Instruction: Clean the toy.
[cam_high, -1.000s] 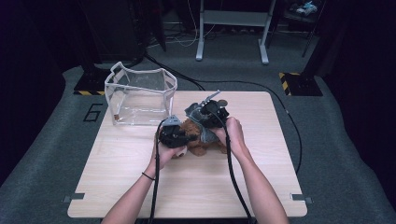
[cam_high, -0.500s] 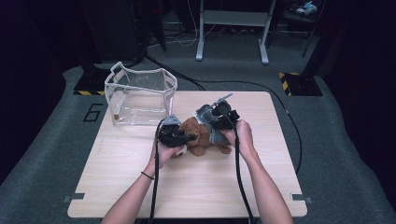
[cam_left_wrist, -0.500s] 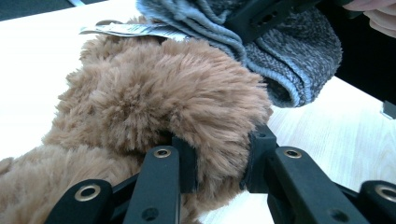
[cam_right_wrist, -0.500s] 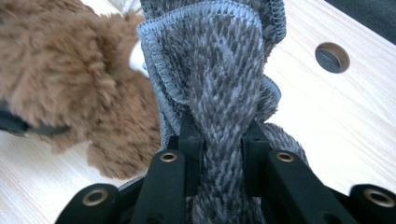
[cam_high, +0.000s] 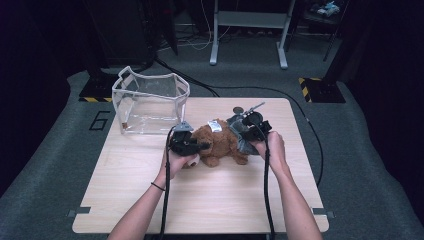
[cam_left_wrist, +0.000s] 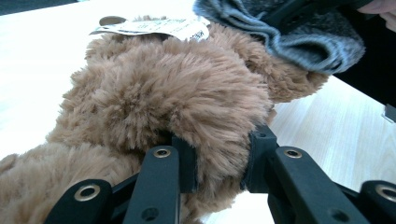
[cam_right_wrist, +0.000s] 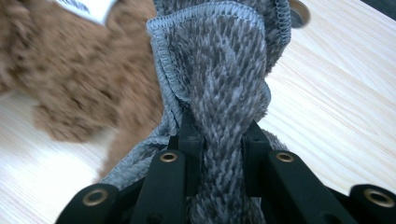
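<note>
A fluffy brown plush toy (cam_high: 220, 144) with a white tag is lying mid-table, right of a clear plastic bin (cam_high: 150, 102). The left gripper (cam_left_wrist: 218, 164) is pinching its fur; the right gripper (cam_right_wrist: 219, 158) is clamping a grey knit garment (cam_right_wrist: 219, 70) at its right end.

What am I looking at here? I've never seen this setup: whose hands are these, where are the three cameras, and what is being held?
No robot here: a person holds a hand-held gripper in each hand at a wooden table. The high view looks down from above the person; the other two cameras ride on the grippers, looking along their black jaws. The left gripper is clamped on a brown plush toy, which has a white tag. The right gripper pinches a fold of grey knitted cloth lying against the toy. A clear plastic bin stands at the table's far left.
</note>
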